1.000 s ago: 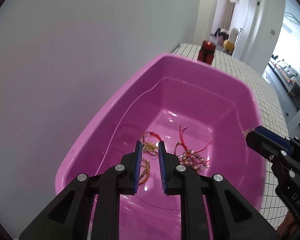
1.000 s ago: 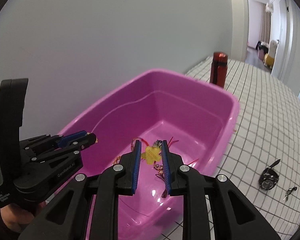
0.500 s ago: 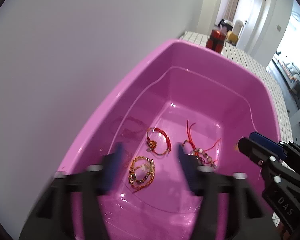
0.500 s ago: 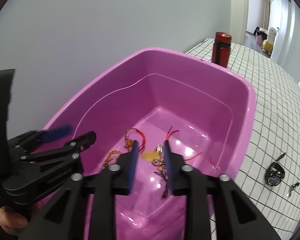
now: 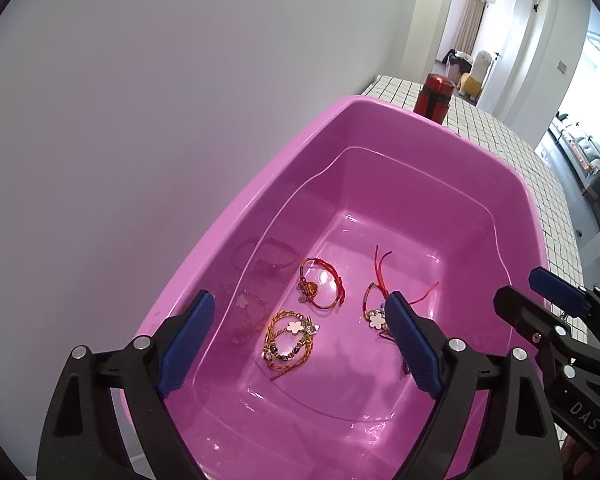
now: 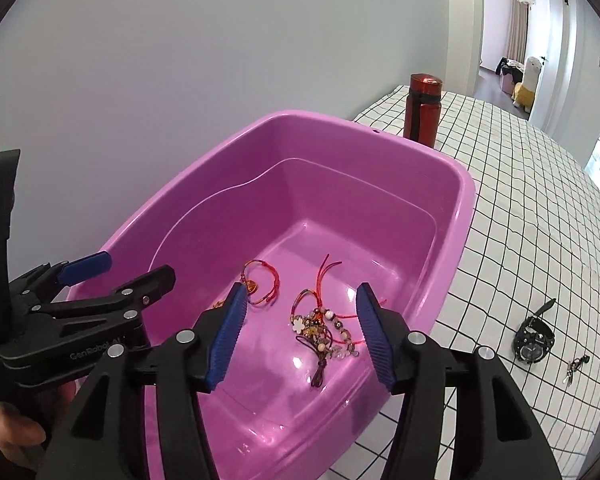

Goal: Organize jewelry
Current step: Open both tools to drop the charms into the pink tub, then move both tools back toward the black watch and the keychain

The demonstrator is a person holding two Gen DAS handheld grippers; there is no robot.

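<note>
A pink plastic basin [image 5: 452, 148] [image 6: 462, 216] holds three bracelets. A red cord bracelet with a gold charm [image 5: 320, 284] [image 6: 262, 280] lies at the middle. A gold beaded bracelet with a white flower [image 5: 289, 340] lies nearer me. A red cord beaded bracelet with a flower [image 5: 376, 312] [image 6: 324, 326] lies to the right. My left gripper [image 5: 300, 344] is open and empty above the basin's near end. My right gripper [image 6: 302, 336] is open and empty over the beaded bracelet. Each gripper shows at the edge of the other's view.
A red bottle [image 6: 422, 112] [image 5: 434, 98] stands behind the basin on the checked tablecloth [image 6: 520, 208]. A black watch [image 6: 534, 336] and a small trinket [image 6: 576, 366] lie on the cloth to the right. A white wall [image 5: 180, 100] runs along the basin's left side.
Both grippers have opened from shut and pulled back, higher above the basin. The jewelry they held now lies on the basin floor.
</note>
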